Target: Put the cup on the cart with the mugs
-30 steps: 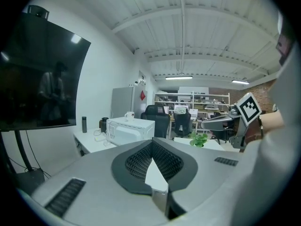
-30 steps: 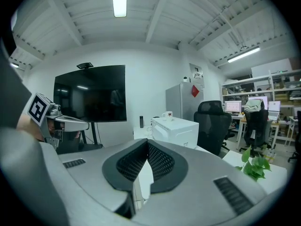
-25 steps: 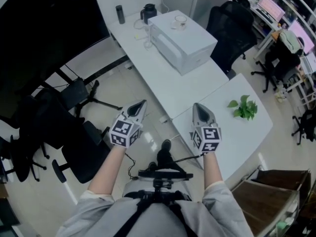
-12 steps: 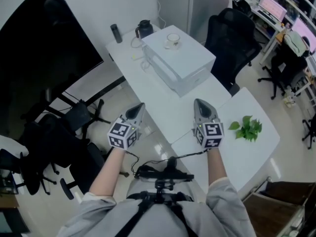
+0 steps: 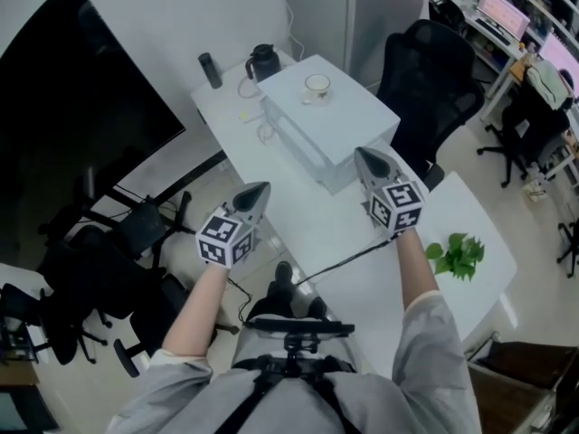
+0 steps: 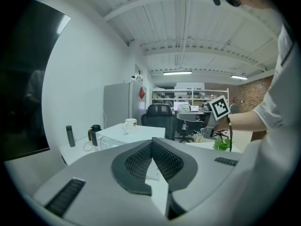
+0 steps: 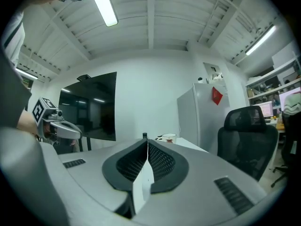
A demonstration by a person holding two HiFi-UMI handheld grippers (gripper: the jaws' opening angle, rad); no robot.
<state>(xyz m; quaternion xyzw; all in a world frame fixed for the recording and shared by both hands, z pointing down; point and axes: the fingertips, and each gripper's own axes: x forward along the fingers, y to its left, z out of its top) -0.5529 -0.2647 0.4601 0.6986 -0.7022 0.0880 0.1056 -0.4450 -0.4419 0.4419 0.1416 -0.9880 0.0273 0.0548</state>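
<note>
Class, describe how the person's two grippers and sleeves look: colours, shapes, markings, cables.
The left gripper and right gripper are grey tapered shells with dark ribbed fingers, each carrying a black-and-white marker cube. A black cable runs from the right one. The sleeves are short and grey.

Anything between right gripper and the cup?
Head view: only the bare top of the white box lies between the right gripper and the cup.

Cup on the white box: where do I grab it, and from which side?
Take the cup by its rim from above, one jaw inside. It stands upright, mouth open, atop the white box, and the right tool is nearer.
</note>
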